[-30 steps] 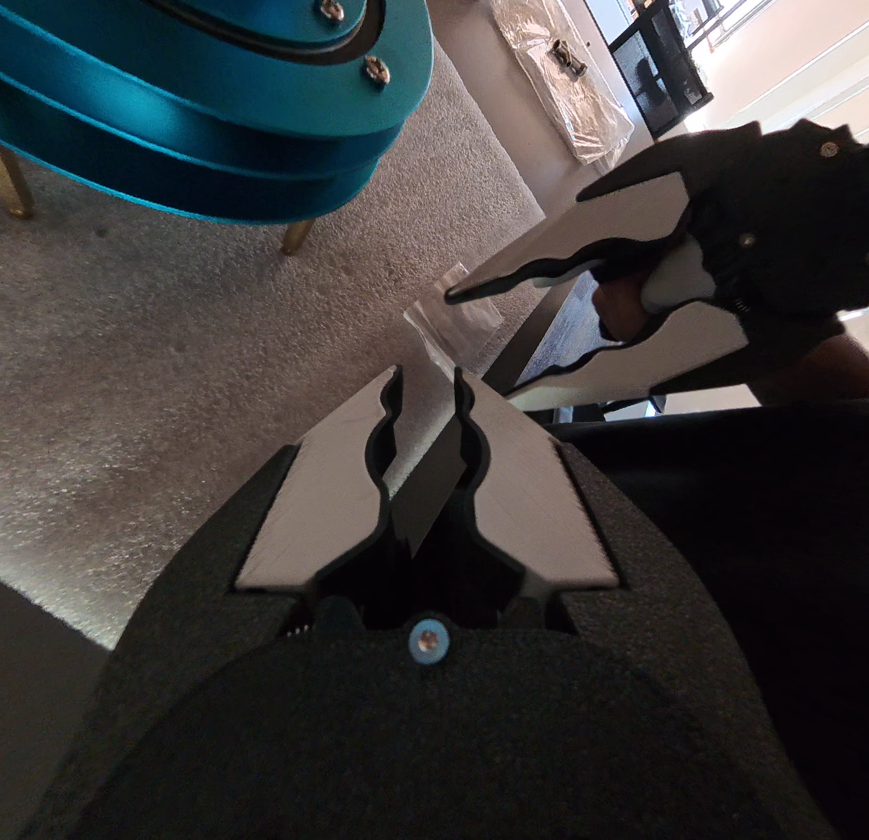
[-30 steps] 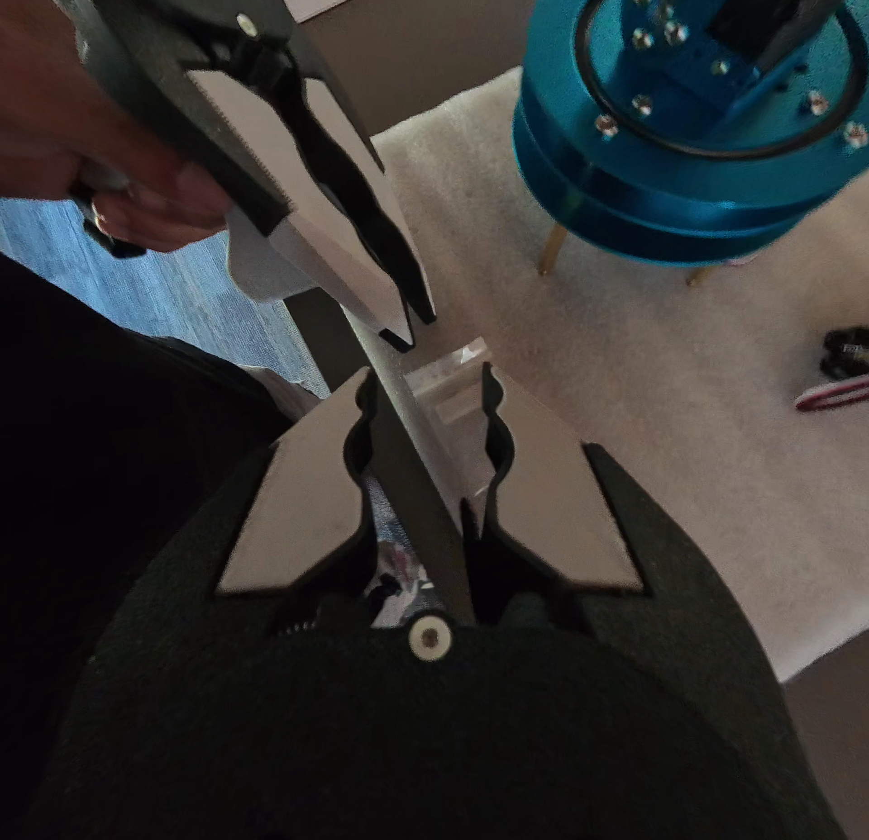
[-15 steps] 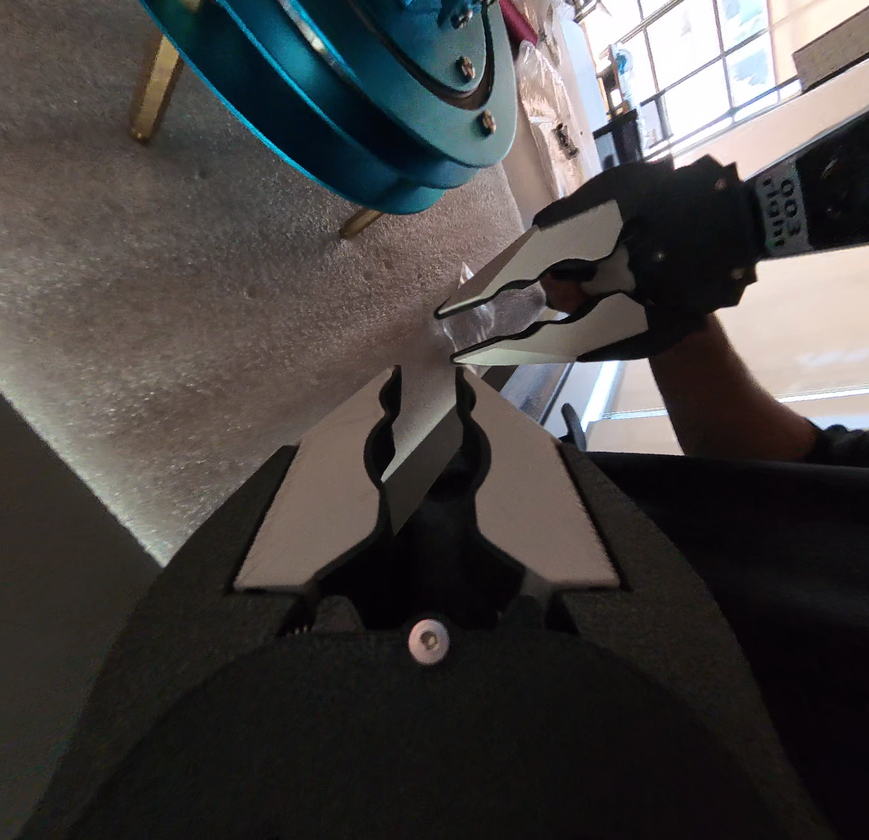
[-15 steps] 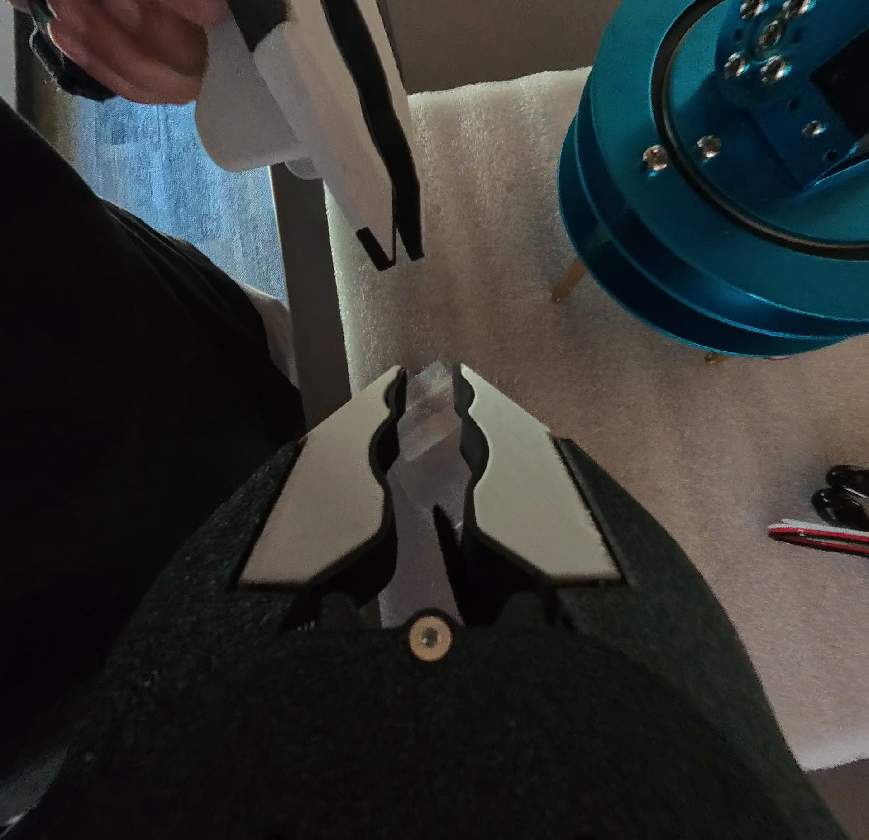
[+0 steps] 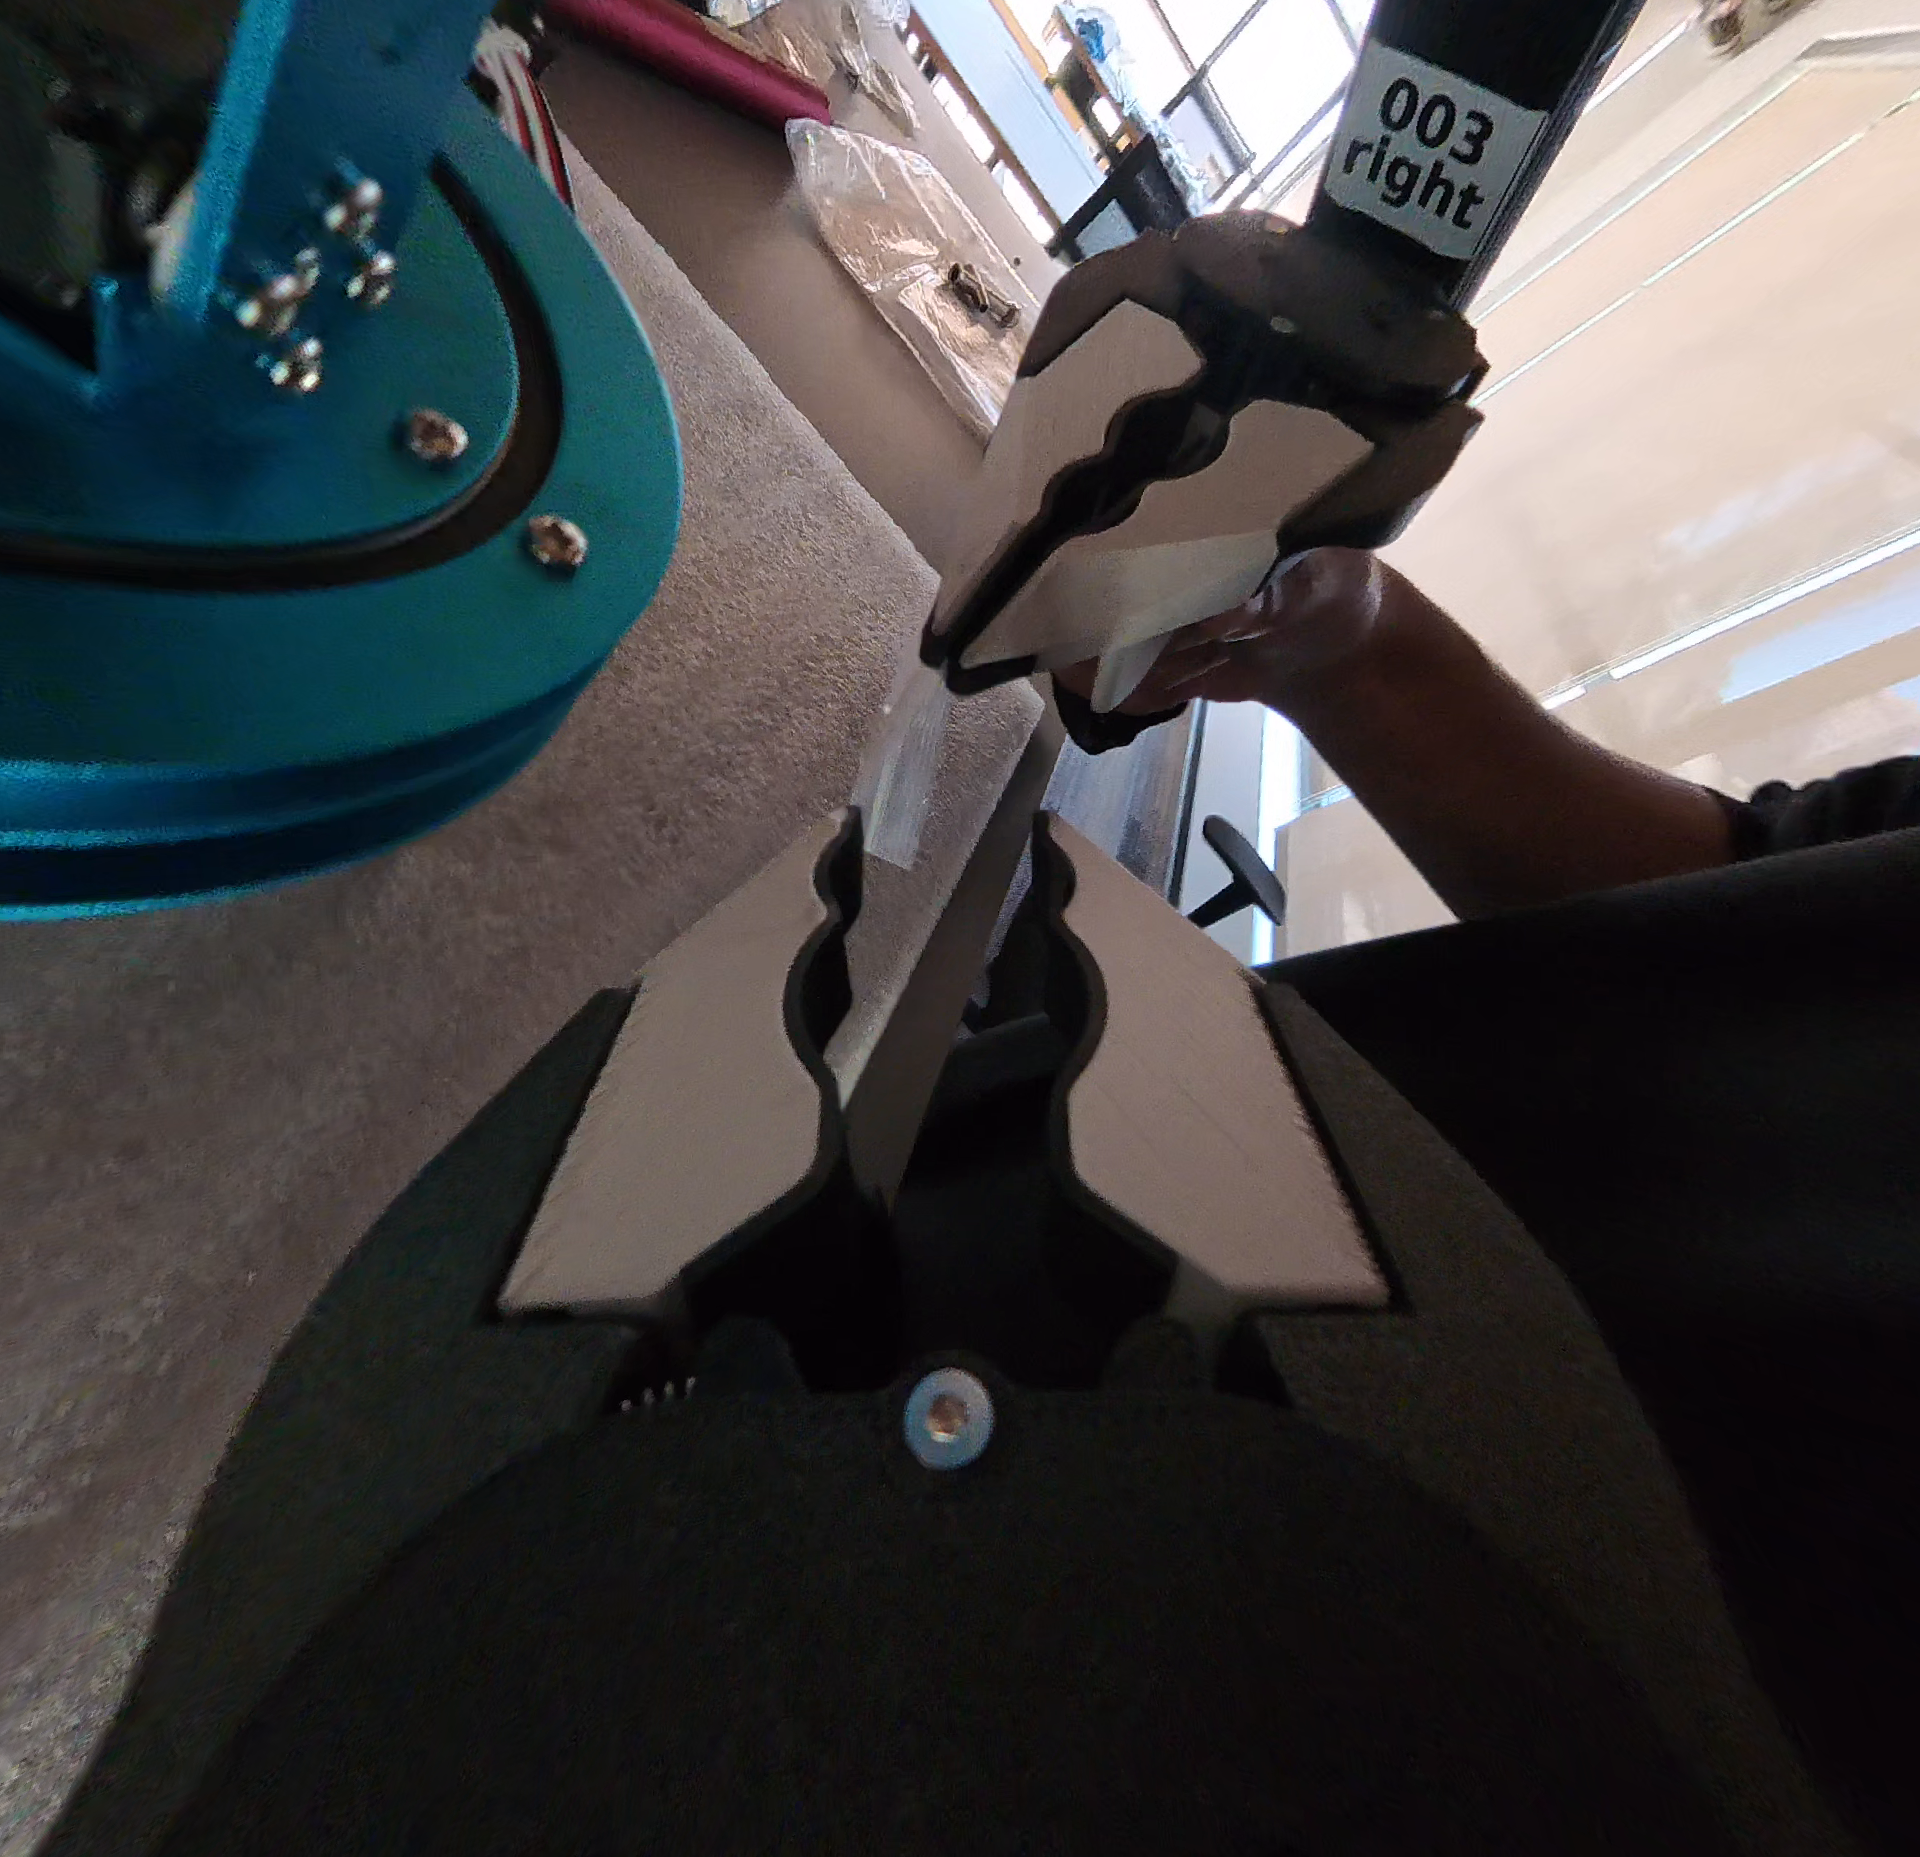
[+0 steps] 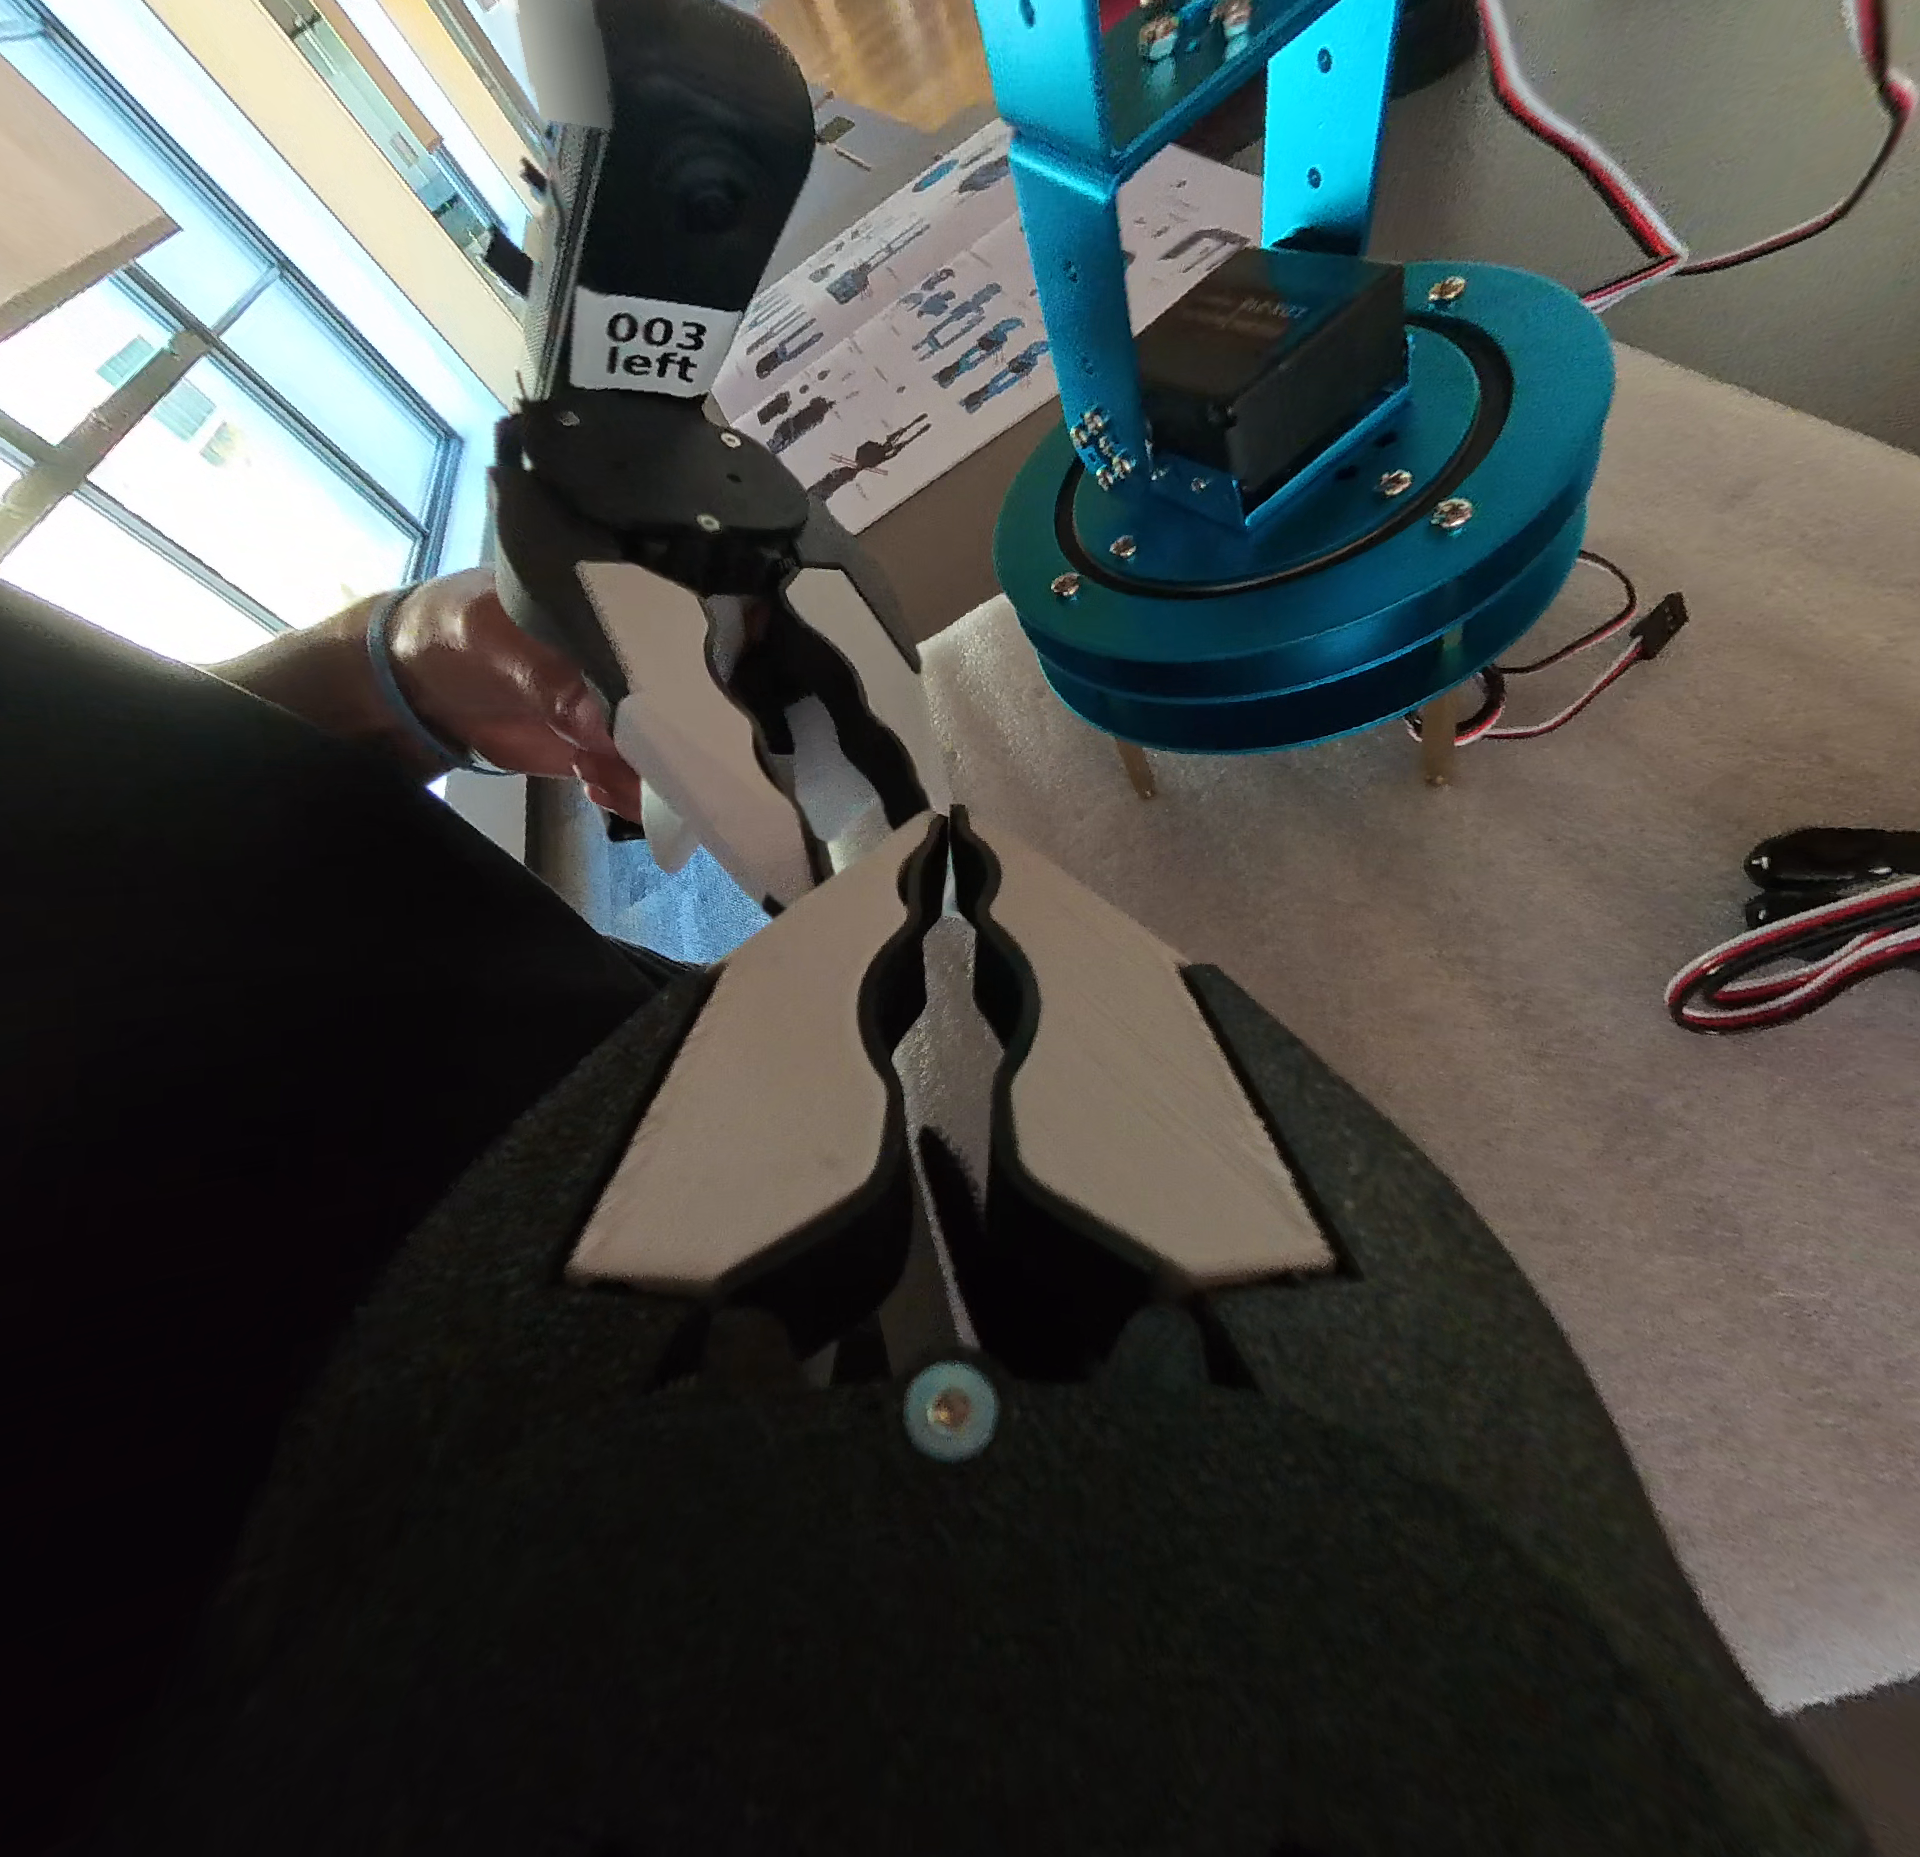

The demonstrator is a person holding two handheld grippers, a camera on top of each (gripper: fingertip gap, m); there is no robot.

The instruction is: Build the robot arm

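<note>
My right tongs (image 6: 948,820) are pinched all the way together at the tips, and they grip the top edge of a small clear bag (image 5: 902,768). Seen from my left wrist, the right tongs (image 5: 943,669) come in from 1 o'clock, and the bag hangs from their tips down toward 6 o'clock.

My left tongs (image 5: 943,828) stand at a narrow gap with nothing clamped. The bag's lower end lies just beside the tip of their 9 o'clock finger. The dark edge of the bench (image 5: 935,986) runs up through the gap behind it. I cannot tell whether that finger actually touches the plastic. From my right wrist, the left tongs (image 6: 883,836) reach in from 11 o'clock and their tips sit just beside my right ones. My left hand (image 6: 499,675) grips their handle.

At 1 o'clock in the right view a blue round base (image 6: 1309,602) stands on brass legs on a white foam sheet (image 6: 1455,1132). It carries a black box (image 6: 1288,373) and an upright blue bracket (image 6: 1070,249). Red, white and black wires (image 6: 1787,960) lie at 3 o'clock, well apart from both tongs. A printed sheet (image 6: 914,332) lies beyond the base at 12 o'clock.

So the bag is lifted off the foam, held by one pair only.
</note>
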